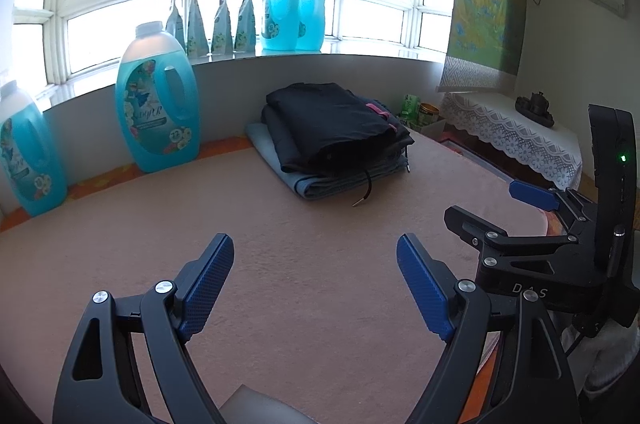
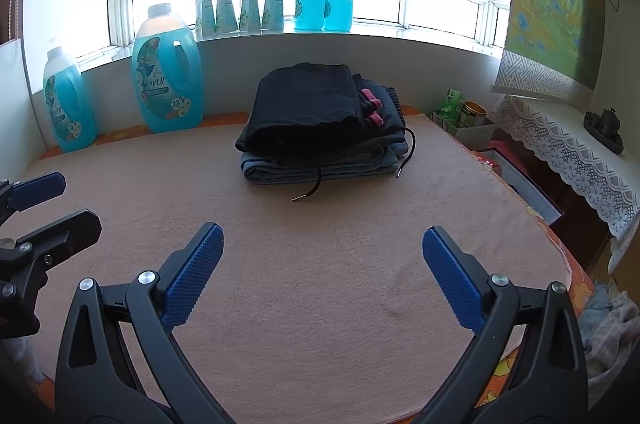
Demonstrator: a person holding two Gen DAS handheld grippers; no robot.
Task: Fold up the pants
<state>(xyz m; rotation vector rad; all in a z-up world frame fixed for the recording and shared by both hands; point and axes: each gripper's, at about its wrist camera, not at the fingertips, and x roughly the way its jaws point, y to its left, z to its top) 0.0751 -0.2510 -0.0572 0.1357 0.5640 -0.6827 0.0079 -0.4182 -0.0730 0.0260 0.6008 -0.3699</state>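
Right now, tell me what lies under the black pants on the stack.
Under the black pants lie a dark garment with pink tabs and, lowest, folded blue jeans on the pink cover. Anything between those layers is hidden.

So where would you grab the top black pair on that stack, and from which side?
Probably the near folded edge of the top black pants, approached from the front over the pink mat. That edge bulges toward both open grippers, left gripper and right gripper, and overhangs the jeans, leaving room underneath. Avoid the loose drawstring.
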